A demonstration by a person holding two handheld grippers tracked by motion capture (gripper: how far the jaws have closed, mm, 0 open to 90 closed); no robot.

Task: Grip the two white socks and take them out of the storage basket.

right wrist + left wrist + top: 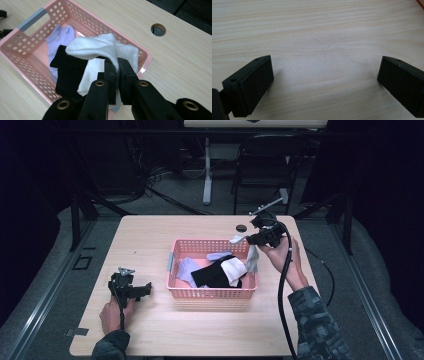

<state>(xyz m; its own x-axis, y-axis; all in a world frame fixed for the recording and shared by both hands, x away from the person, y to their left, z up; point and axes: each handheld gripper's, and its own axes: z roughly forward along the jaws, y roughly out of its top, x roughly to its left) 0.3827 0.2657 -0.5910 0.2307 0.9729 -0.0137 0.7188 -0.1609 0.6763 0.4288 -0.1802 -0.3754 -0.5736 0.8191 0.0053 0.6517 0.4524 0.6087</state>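
Step in hand, as I judge it: taking socks out of the pink basket (212, 292) at frame centre. Right gripper (117, 75) has its jaws clamped on a white sock (100, 47), held over the basket's right rim; in the high view the sock (252, 256) dangles there. Black sock (68, 75) and lilac sock (60, 37) lie inside. Left gripper (324, 80) rests lower left on the table (317, 30), jaws wide apart, empty. Next move likely calls for lifting the sock clear of the rim without snagging.
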